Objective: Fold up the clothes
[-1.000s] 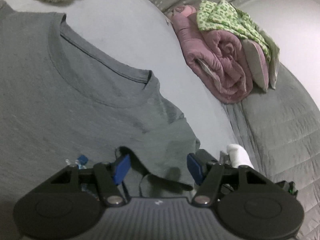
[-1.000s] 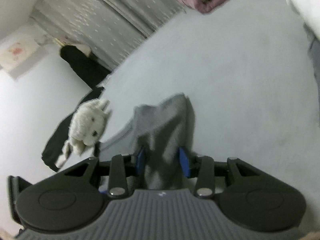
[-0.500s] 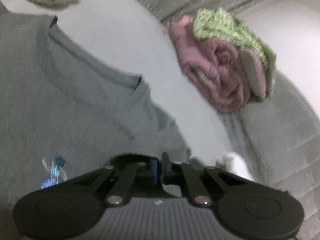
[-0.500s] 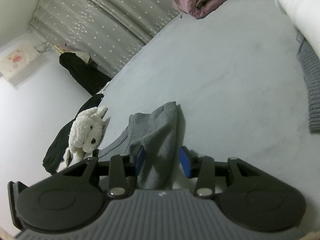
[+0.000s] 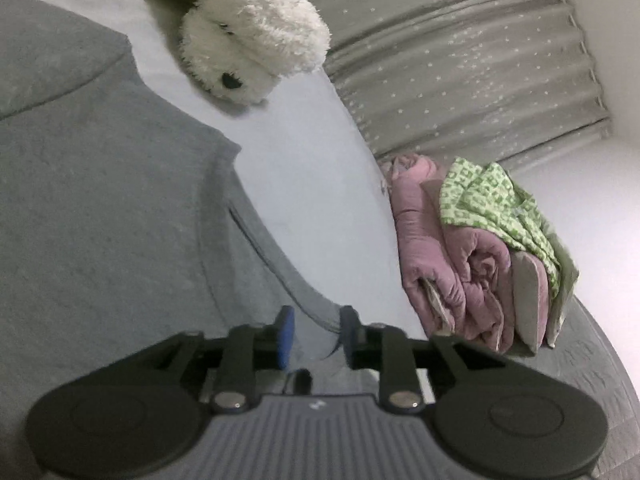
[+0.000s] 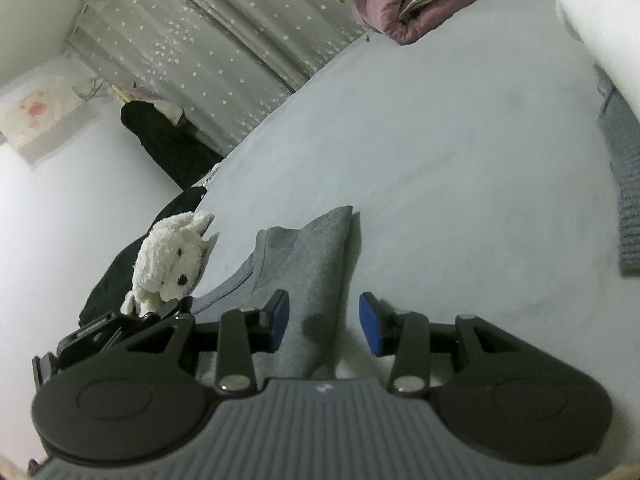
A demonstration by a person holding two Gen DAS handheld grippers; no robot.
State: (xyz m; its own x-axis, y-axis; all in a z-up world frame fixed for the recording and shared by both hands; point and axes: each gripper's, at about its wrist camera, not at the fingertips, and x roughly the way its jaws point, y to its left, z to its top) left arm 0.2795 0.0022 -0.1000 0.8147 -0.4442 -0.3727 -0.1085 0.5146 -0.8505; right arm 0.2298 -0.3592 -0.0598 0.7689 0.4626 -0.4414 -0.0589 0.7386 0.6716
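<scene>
Nearer plush dog (image 5: 240,40) beside grey T-shirt (image 5: 100,220)

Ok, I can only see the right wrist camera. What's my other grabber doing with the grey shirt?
Observer: The left gripper has its jaws either side of the grey shirt's sleeve edge, a narrow gap apart. I can't tell if they pinch it.
Operator: And what's next to the pink blanket? It's cut off for me.
Observer: A grey quilted cover spreads out right beside the pink blanket, at its folded end.
</scene>
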